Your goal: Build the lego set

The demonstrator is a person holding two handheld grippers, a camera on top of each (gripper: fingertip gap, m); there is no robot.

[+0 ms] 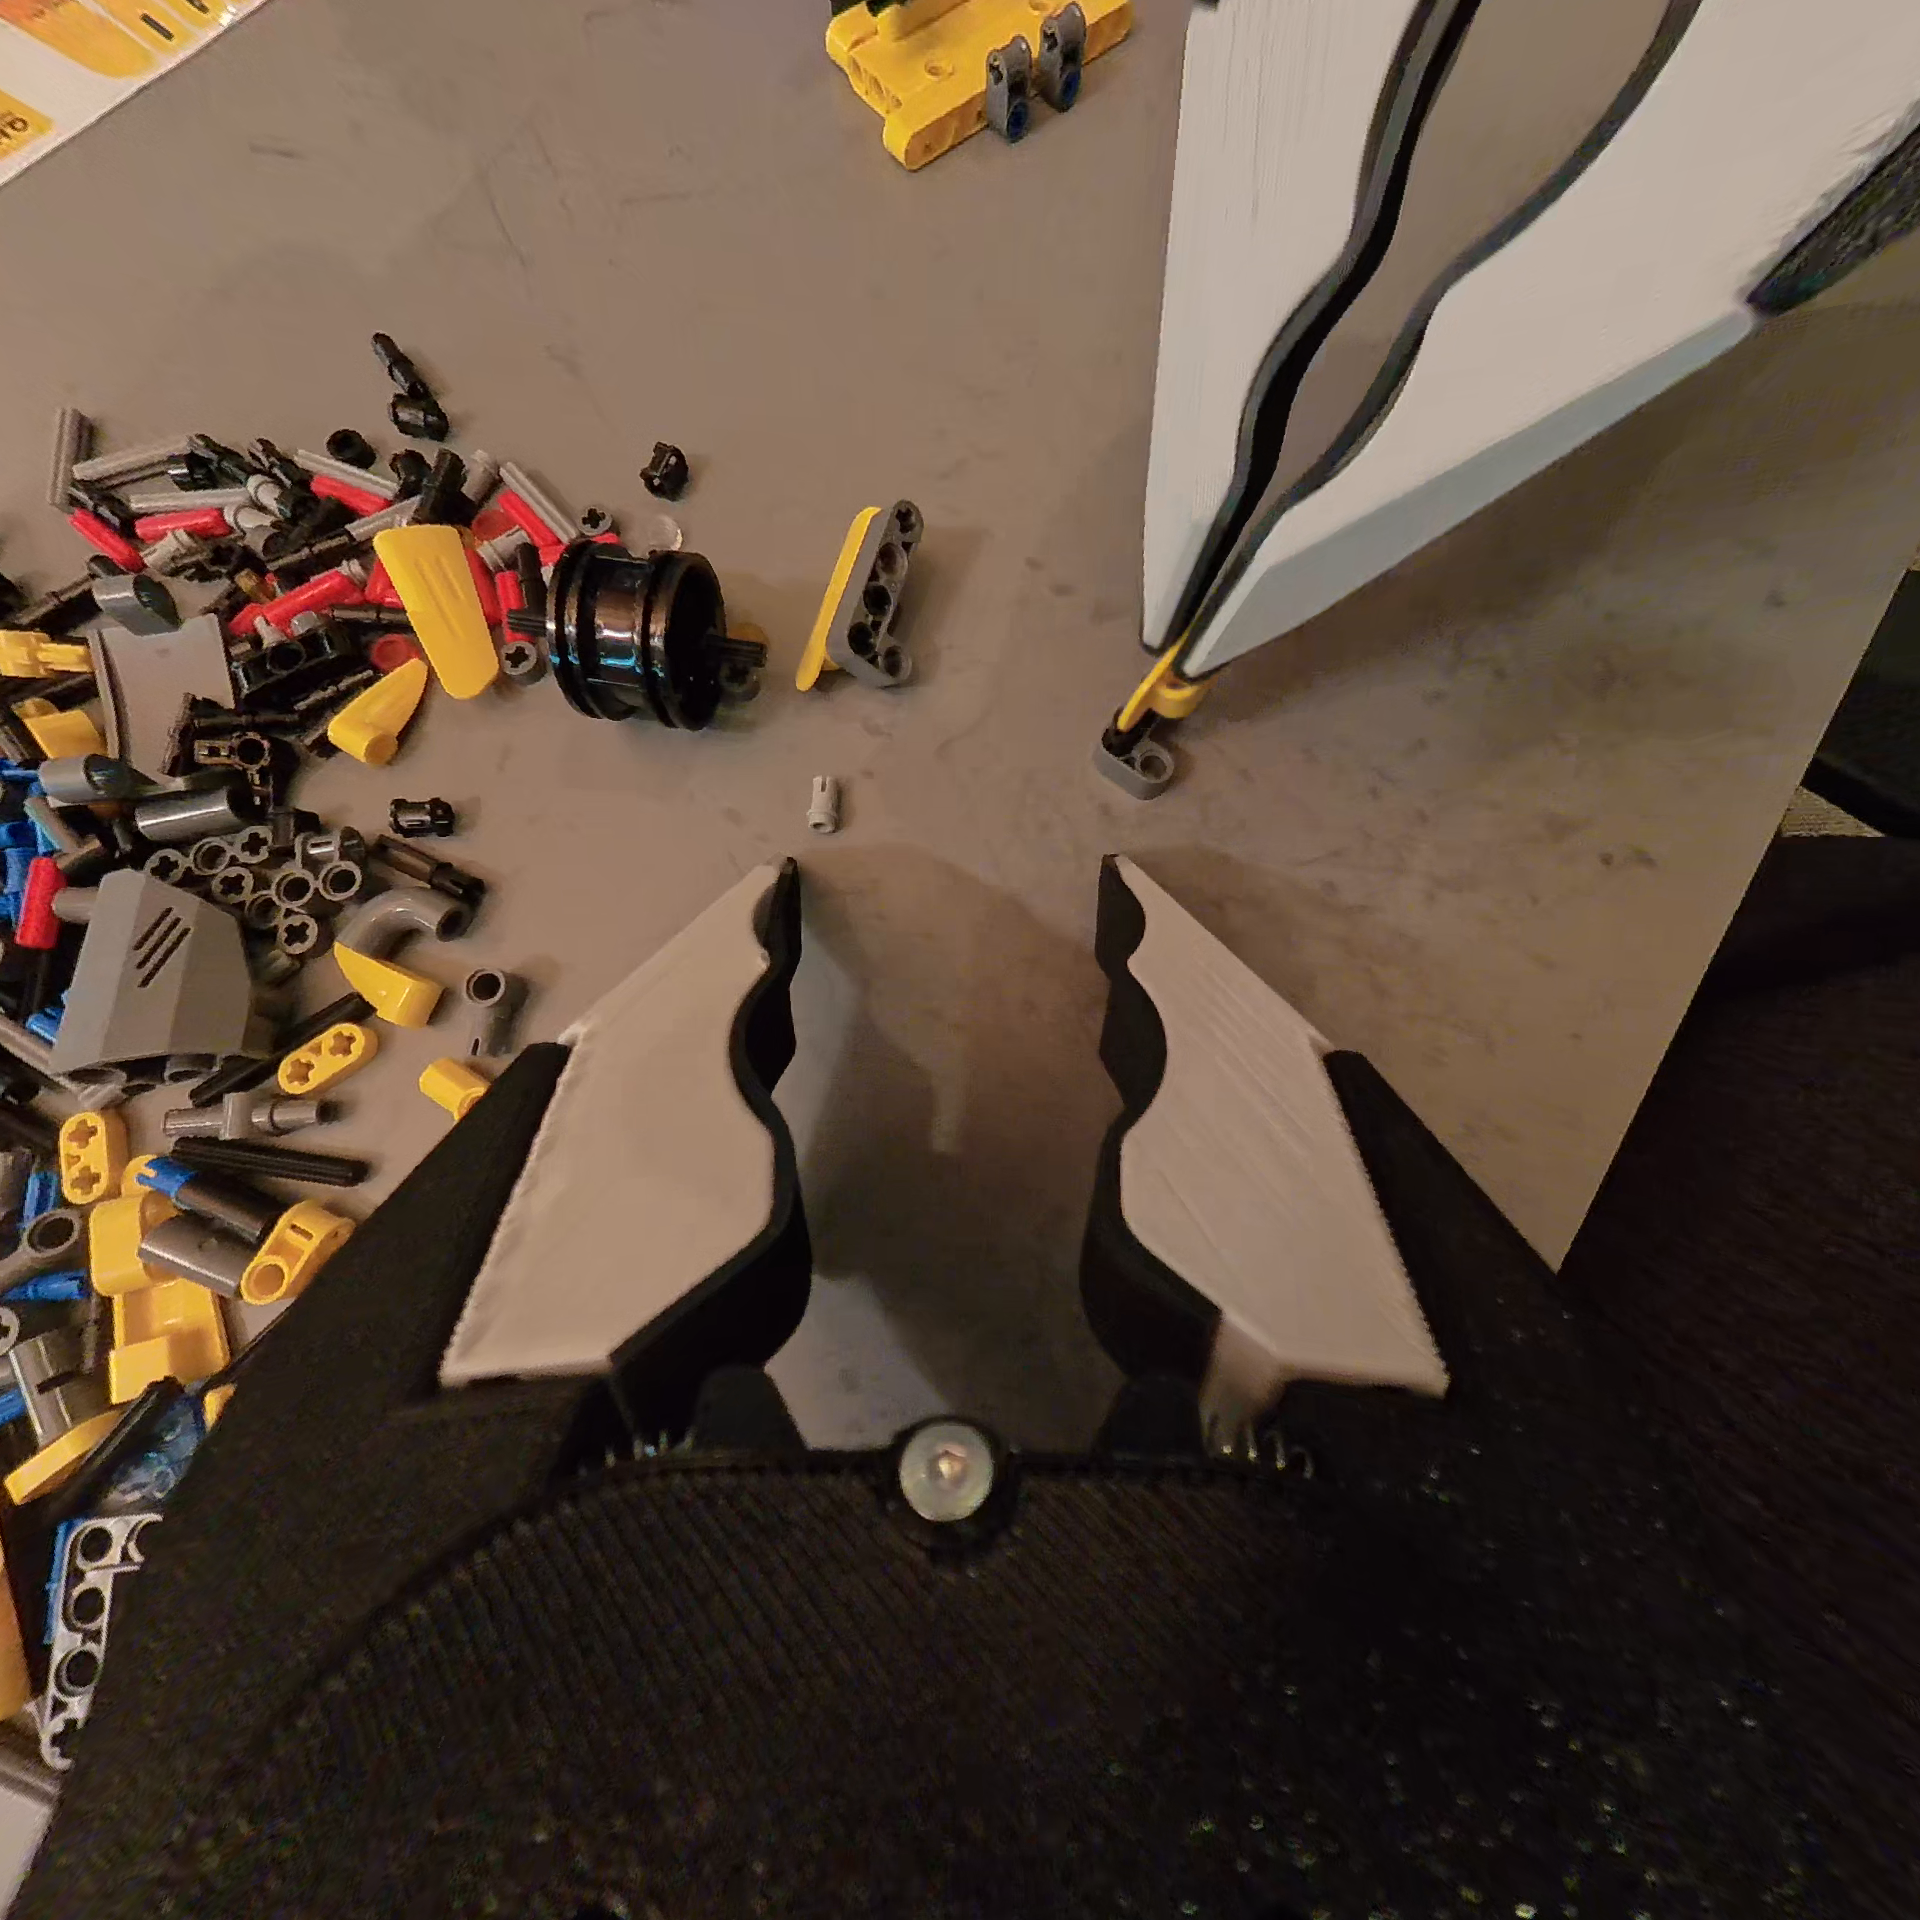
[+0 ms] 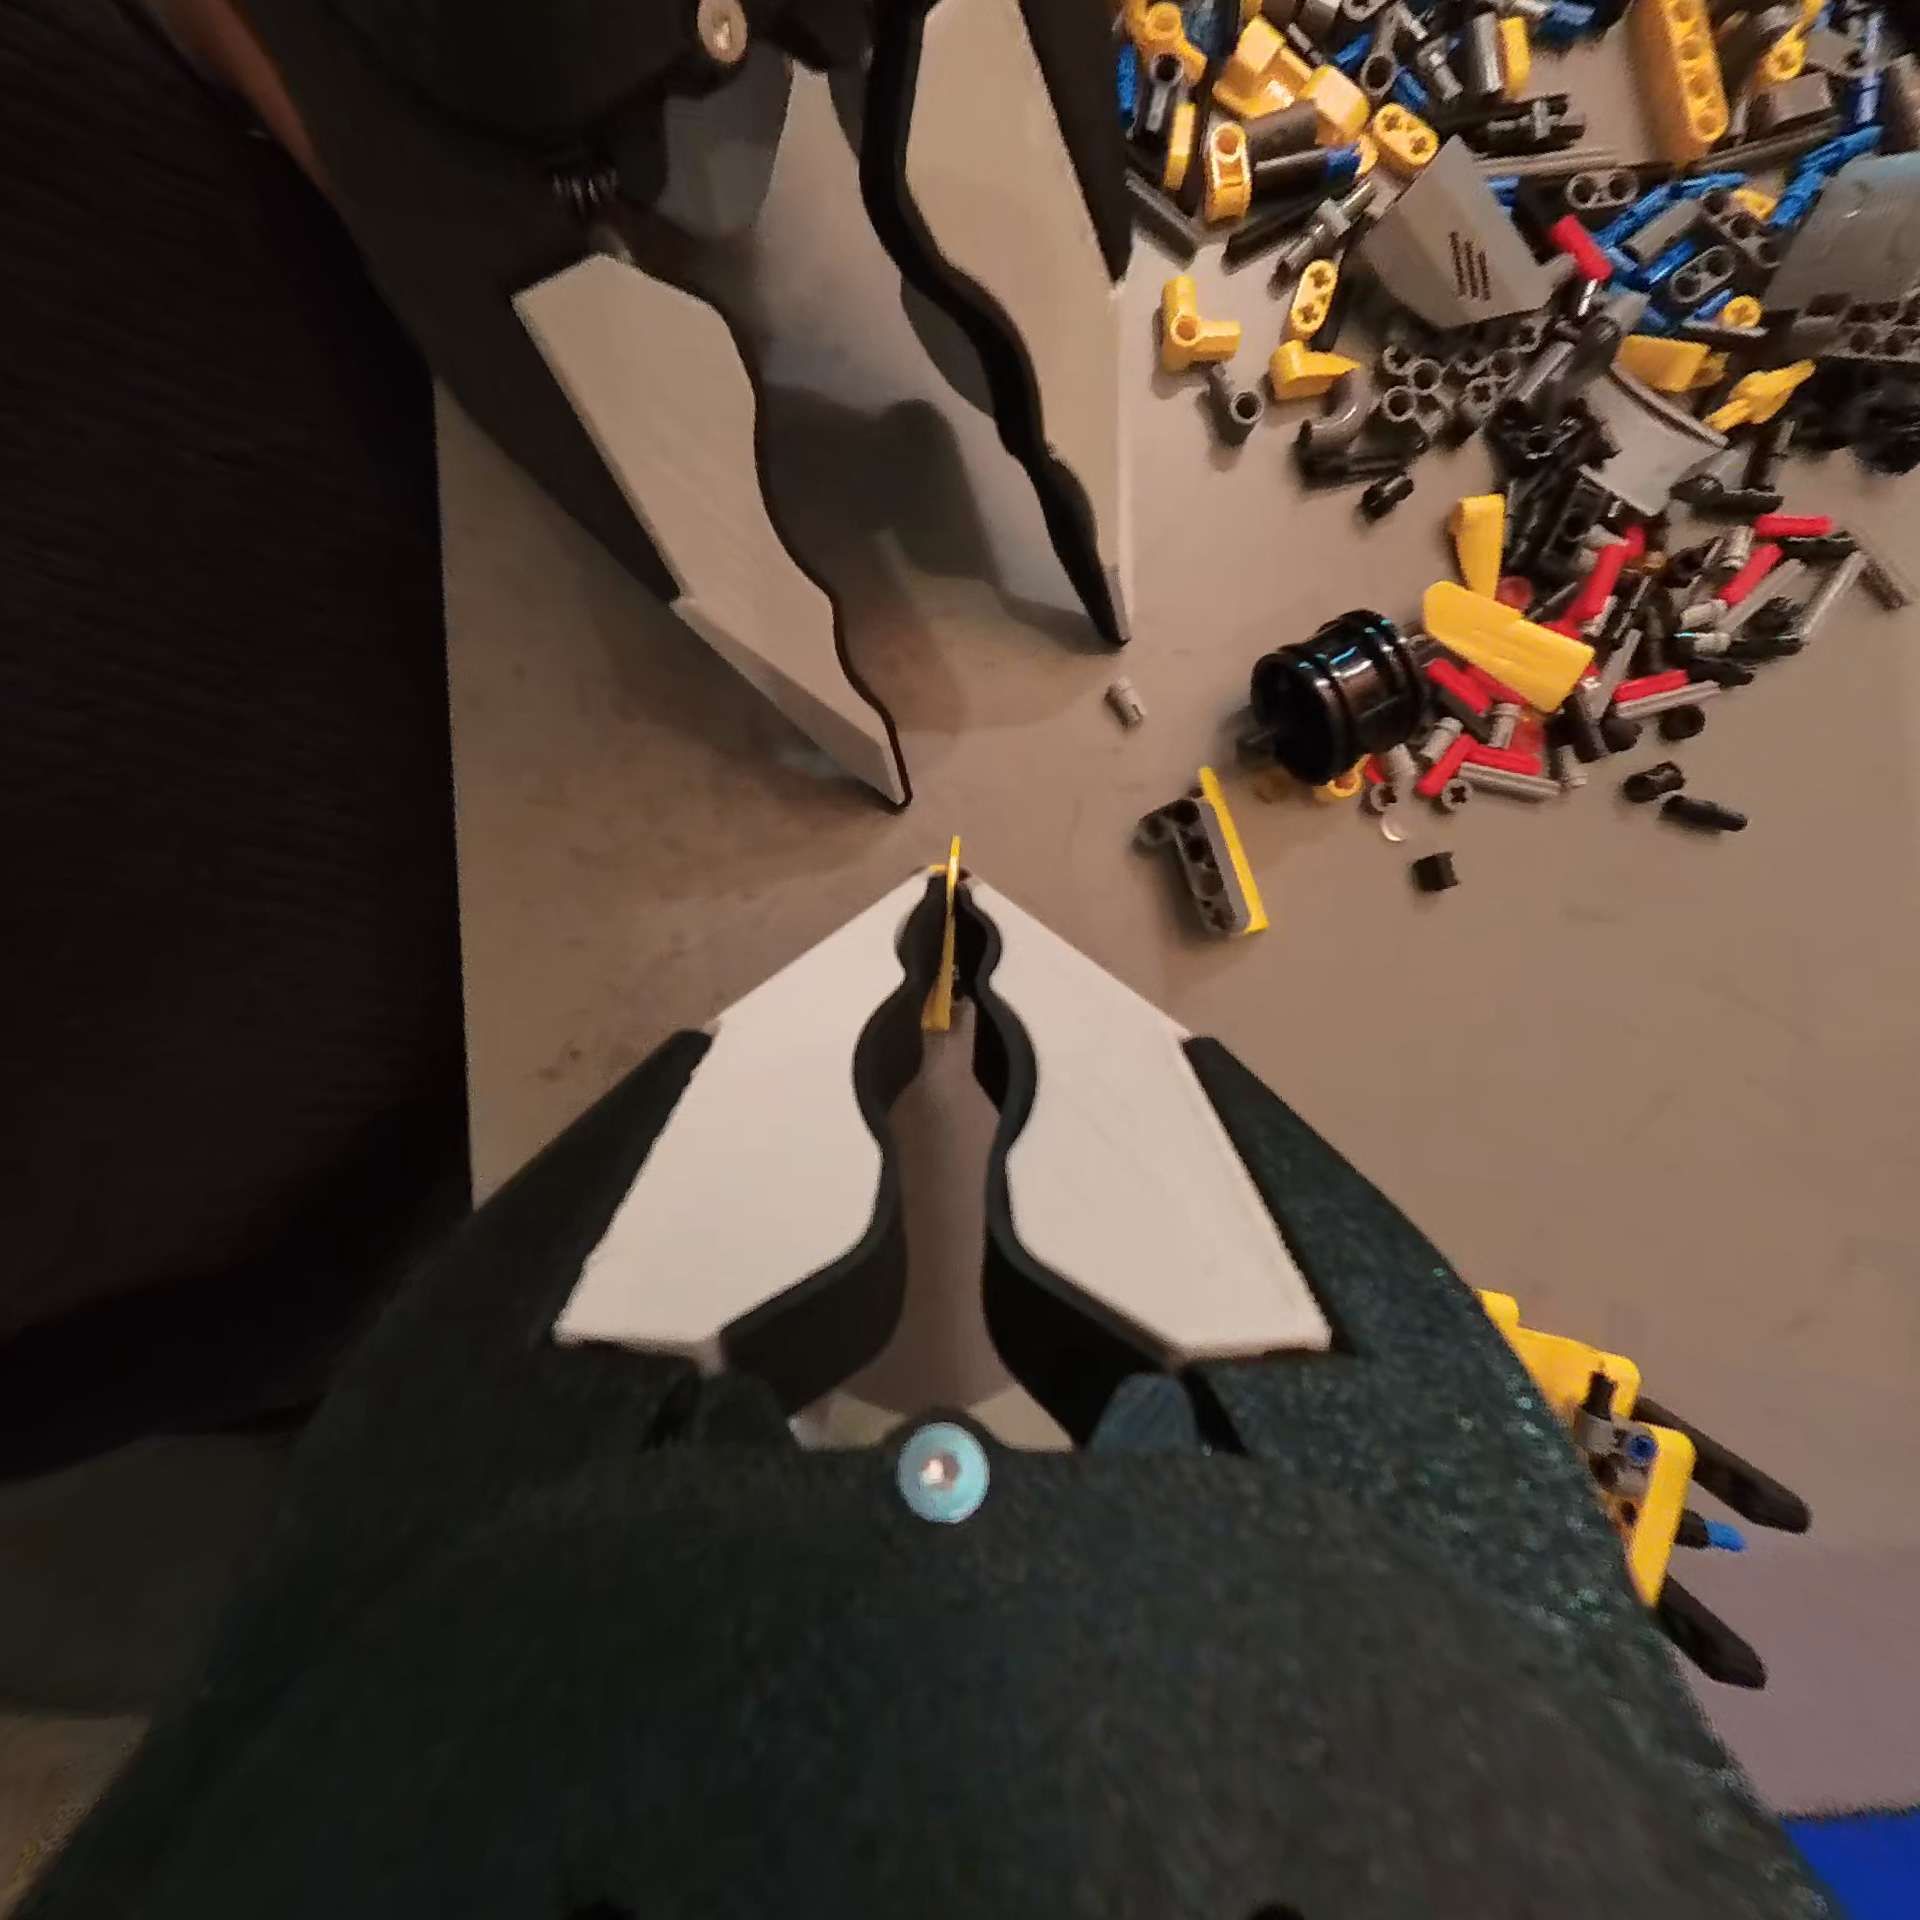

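My right gripper point(image 2: 951, 883) is shut on a thin yellow piece point(image 2: 943, 987) that stands on edge between its pads. In the left wrist view the right gripper point(image 1: 1169, 649) points down at the grey table point(image 1: 1351, 831). The yellow piece point(image 1: 1164, 691) sticks out below its tips, with a small grey connector point(image 1: 1138, 764) at its lower end, at or just above the table. My left gripper point(image 1: 948, 868) is open and empty, low over the table. It faces the right gripper point(image 2: 1008, 717). A small grey pin point(image 1: 823, 805) lies just beyond its left fingertip.
A black wheel hub point(image 1: 639, 644) and a grey L-beam with a yellow panel point(image 1: 868, 597) lie near a large pile of loose pieces point(image 1: 208, 831). A yellow assembly point(image 1: 966, 73) stands farther off. A booklet point(image 1: 62, 62) lies at the far left. The table edge point(image 1: 1662, 1039) runs on the right. The left tips stand about 5 centimeters off the black wheel hub point(image 1: 639, 644). The right camera catches it too, in the right wrist view point(image 2: 1324, 673).
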